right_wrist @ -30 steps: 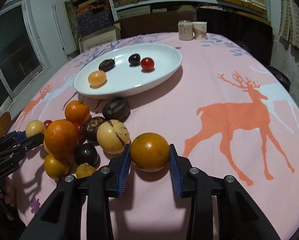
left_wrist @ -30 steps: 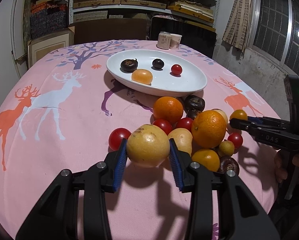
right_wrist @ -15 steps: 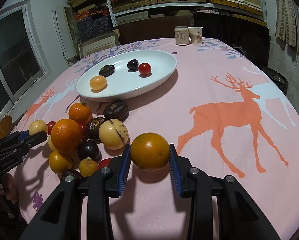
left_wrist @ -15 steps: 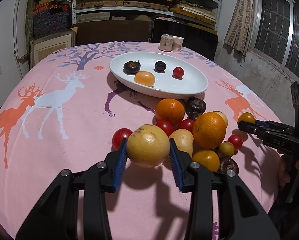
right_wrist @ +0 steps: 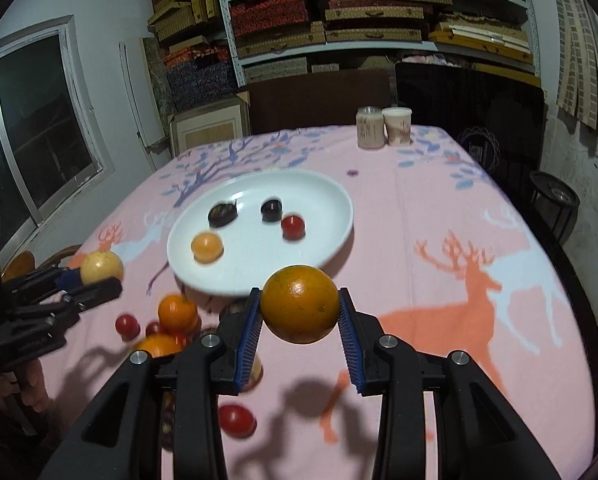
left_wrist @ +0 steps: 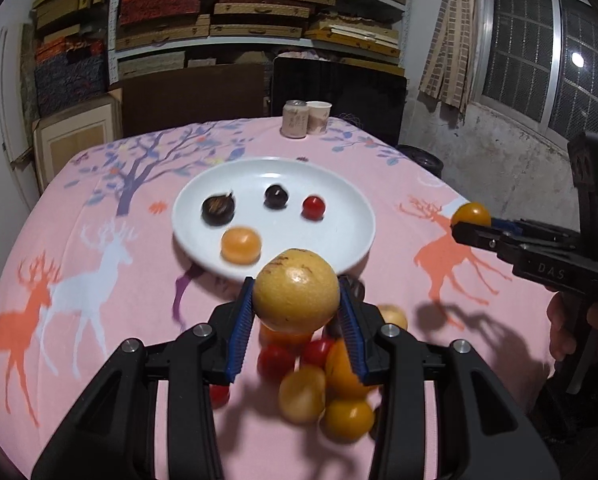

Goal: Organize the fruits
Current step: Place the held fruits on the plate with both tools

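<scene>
Carrying both fruits: left tongs (left_wrist: 295,312) clamp the yellow fruit (left_wrist: 296,290), right tongs (right_wrist: 299,322) the orange (right_wrist: 299,304); I should set each gently on bare white plate (left_wrist: 339,208), clear of fruit there.

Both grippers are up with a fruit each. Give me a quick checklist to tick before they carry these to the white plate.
1. Left gripper clamped on the yellow fruit: ok, both blue pads press its sides.
2. Right gripper clamped on the orange: ok, held the same way.
3. Both fruits clear of the table: ok, their shadows fall separately on the pink cloth.
4. Free space on the white plate: ok, only four small fruits lie on it.
5. Grippers apart from each other: ok, wide gap in both views.
6. Grip firmness: cannot tell.
</scene>
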Motion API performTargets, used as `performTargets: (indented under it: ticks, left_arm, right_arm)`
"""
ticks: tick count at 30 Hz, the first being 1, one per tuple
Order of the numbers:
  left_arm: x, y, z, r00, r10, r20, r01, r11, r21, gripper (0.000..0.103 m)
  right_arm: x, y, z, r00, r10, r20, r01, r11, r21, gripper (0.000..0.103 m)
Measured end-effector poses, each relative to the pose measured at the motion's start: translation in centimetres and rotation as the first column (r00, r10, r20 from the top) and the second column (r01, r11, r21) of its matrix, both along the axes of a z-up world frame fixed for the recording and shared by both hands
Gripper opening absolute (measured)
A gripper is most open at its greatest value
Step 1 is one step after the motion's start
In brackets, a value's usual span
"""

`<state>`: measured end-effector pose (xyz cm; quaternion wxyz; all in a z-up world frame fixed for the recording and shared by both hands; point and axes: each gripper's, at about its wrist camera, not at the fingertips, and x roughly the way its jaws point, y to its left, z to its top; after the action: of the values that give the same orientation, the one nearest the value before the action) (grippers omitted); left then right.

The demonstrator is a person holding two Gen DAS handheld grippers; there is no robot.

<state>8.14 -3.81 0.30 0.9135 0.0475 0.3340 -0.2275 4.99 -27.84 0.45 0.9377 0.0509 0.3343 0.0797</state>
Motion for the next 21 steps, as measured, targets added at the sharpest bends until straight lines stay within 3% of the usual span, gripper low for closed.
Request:
performTargets:
  ticks: [4, 8, 16, 20, 21]
  left_arm:
    - [4.4, -3.1, 0.0, 0.998, -0.034, -0.056, 0.035, 0.999, 0.016, 0.04]
    - [8.7, -5.7, -1.5, 0.992, -0.044, -0.118, 0.05, 0.998, 0.05, 0.04]
    - [15.2, -7.6, -6.0, 0.967, -0.015, -0.256, 0.043, 0.993, 0.107, 0.04]
    - [16.4, -7.5, -7.1, 0.954, -0.015, -0.3, 0.049, 0.993, 0.106, 0.04]
    - [16.4, -7.4, -7.2, 0.951, -0.02, -0.309, 0.054, 0.993, 0.101, 0.045]
  right_arm:
    - [3.9, -0.2, 2.0, 1.0, 0.016, 0.007, -0.016, 1.0, -0.002, 0.038]
    - [8.5, 0.2, 2.0, 0.999, 0.038, -0.019, -0.038, 0.999, -0.01, 0.038]
    - [18.0, 1.5, -3.6, 0.987, 0.071, -0.143, -0.07, 0.997, 0.012, 0.038]
    - [20.4, 1.9, -5.3, 0.983, 0.079, -0.168, -0.073, 0.997, 0.038, 0.038]
    - [20.7, 2.0, -5.4, 0.982, 0.085, -0.168, -0.078, 0.996, 0.05, 0.038]
